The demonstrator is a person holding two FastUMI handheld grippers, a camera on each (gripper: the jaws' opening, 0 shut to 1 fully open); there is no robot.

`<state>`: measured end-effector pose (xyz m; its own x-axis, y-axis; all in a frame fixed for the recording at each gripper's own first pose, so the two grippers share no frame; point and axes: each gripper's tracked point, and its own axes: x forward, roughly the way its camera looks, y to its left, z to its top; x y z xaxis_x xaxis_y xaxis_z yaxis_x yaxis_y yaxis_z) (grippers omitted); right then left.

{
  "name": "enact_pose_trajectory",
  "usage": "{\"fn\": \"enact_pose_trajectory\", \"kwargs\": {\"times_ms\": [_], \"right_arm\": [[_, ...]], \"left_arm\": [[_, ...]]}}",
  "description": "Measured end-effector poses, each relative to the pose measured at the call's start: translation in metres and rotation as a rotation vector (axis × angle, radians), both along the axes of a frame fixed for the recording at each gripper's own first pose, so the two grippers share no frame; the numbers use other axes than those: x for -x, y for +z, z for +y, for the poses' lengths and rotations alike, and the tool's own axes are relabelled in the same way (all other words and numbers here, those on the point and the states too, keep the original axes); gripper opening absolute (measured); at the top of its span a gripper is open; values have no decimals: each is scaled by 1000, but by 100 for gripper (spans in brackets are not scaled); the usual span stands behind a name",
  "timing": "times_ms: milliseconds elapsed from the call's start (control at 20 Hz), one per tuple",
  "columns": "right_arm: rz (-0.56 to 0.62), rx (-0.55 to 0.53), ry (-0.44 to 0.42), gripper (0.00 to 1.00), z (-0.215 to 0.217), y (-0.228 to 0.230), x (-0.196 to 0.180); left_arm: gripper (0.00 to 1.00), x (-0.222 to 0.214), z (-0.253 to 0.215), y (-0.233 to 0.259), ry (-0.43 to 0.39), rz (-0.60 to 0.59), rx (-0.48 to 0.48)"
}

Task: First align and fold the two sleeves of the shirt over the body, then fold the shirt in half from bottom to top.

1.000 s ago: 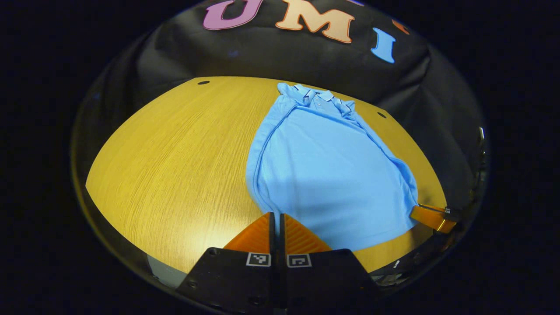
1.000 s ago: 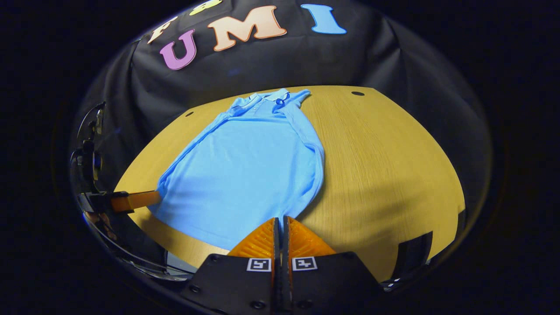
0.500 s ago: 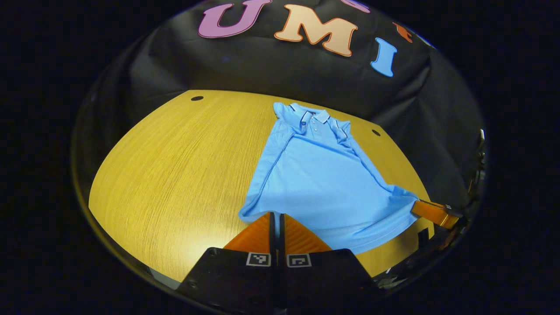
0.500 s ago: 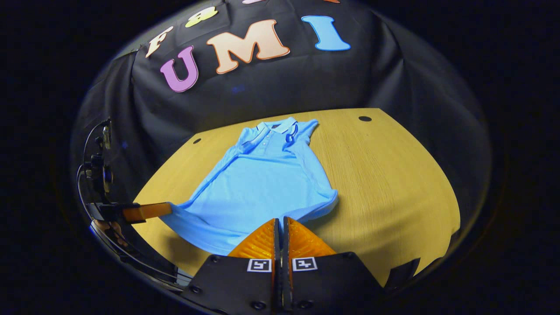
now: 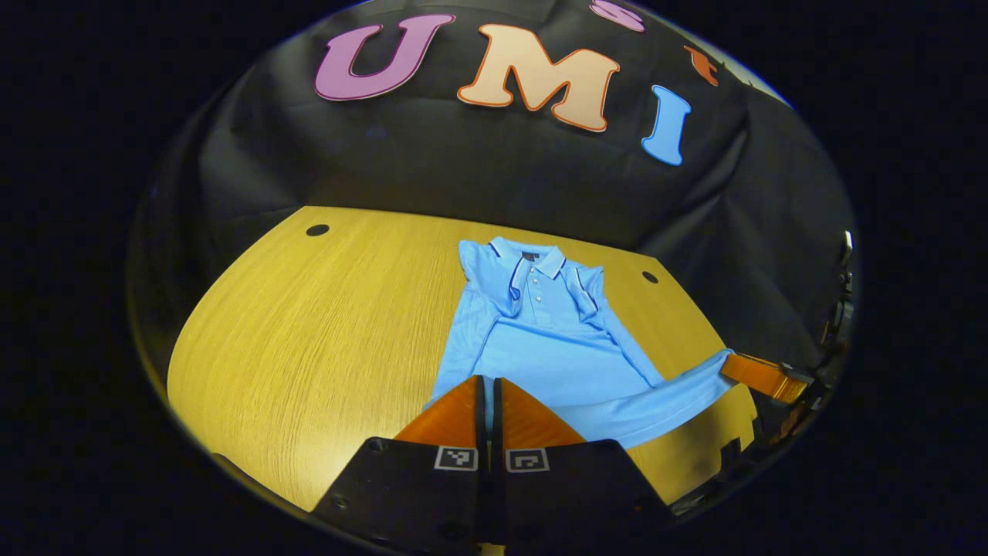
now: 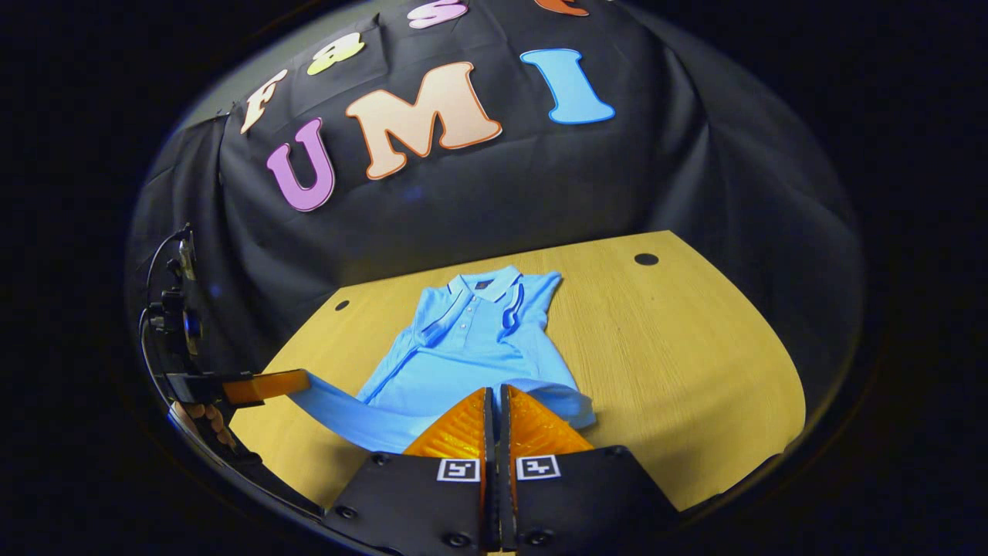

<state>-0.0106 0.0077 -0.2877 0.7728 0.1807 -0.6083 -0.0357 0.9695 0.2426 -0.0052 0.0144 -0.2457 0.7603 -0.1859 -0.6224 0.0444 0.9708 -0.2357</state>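
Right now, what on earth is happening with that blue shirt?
A person is folding a light blue polo shirt on a wooden table with two hand-held grippers. The left gripper and the right gripper each pinch a bottom corner, with the hem raised off the table. The sleeves already lie over the body; the collar end rests flat.
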Motion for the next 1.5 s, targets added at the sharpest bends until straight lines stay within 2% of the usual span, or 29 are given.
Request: {"fn": "enact_pose_trajectory", "kwargs": {"times_ms": [400, 900, 1200, 1500], "right_arm": [[-64, -2, -26, 3, 1, 16, -79], [-111, 5, -65, 2, 6, 0, -186], [-119, -1, -133, 3, -10, -28, -265], [-61, 1, -178, 2, -8, -94, -301]], "left_arm": [[0, -79, 10, 6, -3, -36, -9], [0, -185, 19, 6, 1, -94, 8], [0, -249, 27, -16, -16, -111, -14], [0, -291, 21, -63, -23, -112, -36]]}}
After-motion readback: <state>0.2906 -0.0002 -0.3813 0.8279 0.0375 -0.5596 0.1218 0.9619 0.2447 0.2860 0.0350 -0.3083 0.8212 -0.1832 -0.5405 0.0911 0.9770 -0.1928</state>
